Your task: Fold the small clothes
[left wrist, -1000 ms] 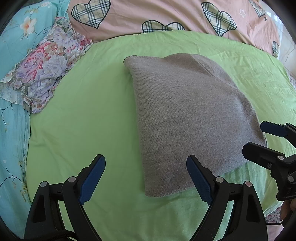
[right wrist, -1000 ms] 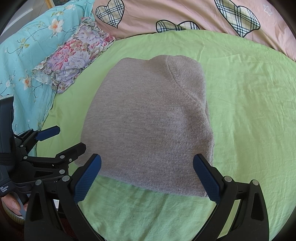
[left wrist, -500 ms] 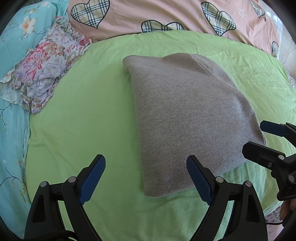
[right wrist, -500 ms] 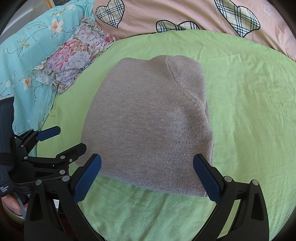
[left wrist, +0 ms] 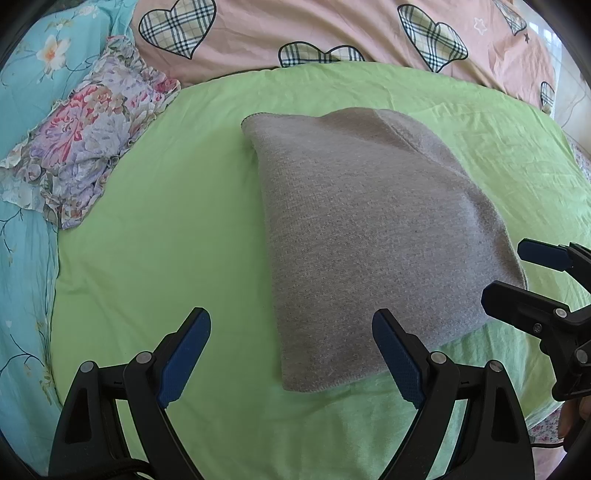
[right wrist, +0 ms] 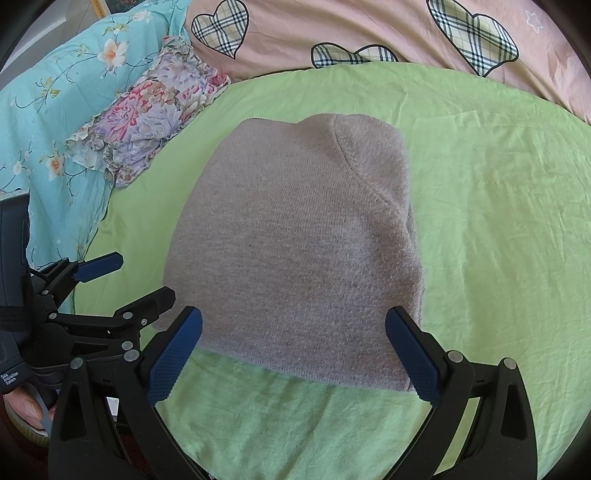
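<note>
Almost nothing shifts in the last second — the grey knit garment point(left wrist: 369, 240) lies flat on the green sheet point(left wrist: 166, 240), long axis toward 12 o'clock. Left gripper point(left wrist: 291, 354), jaws spread and empty, sits off its 7 o'clock corner; right gripper point(right wrist: 293, 354), likewise released, straddles the near hem squarely — only its view shows that.

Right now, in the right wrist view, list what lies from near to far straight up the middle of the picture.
right gripper with its fingers apart → green sheet → grey knit garment → green sheet again → pink quilt with plaid hearts.
</note>
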Demonstrator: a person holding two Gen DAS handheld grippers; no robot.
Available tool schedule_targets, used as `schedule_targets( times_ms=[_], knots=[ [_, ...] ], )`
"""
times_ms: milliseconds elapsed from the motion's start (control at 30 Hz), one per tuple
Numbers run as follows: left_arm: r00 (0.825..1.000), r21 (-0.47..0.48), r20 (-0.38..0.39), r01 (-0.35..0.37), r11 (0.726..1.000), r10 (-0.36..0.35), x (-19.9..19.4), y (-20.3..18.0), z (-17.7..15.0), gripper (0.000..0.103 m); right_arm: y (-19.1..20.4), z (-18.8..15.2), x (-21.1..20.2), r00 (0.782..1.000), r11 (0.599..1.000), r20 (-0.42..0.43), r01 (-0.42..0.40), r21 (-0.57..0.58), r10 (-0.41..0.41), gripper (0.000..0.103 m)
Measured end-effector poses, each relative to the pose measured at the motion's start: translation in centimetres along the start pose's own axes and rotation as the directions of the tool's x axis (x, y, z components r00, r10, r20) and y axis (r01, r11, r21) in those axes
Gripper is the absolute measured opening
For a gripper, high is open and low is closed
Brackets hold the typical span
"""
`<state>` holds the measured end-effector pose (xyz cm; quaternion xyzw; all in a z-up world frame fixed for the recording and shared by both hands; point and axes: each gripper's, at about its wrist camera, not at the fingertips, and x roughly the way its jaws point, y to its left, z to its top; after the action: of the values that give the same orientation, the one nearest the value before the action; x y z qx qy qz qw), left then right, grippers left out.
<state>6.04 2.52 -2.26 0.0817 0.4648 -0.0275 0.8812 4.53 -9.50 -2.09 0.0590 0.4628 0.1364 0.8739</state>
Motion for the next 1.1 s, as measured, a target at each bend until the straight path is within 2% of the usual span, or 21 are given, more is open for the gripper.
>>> schedule_targets(
  times_ms=[1100],
  knots=[
    [1.0, -0.005, 0.019, 0.011, 1.0, -0.011, -0.5, 0.2, 0.5, 0.09, 0.3, 0.9, -1.0, 0.999, 1.0, 0.035, 0.005, 0.005, -0.005, 0.099]
  ],
)
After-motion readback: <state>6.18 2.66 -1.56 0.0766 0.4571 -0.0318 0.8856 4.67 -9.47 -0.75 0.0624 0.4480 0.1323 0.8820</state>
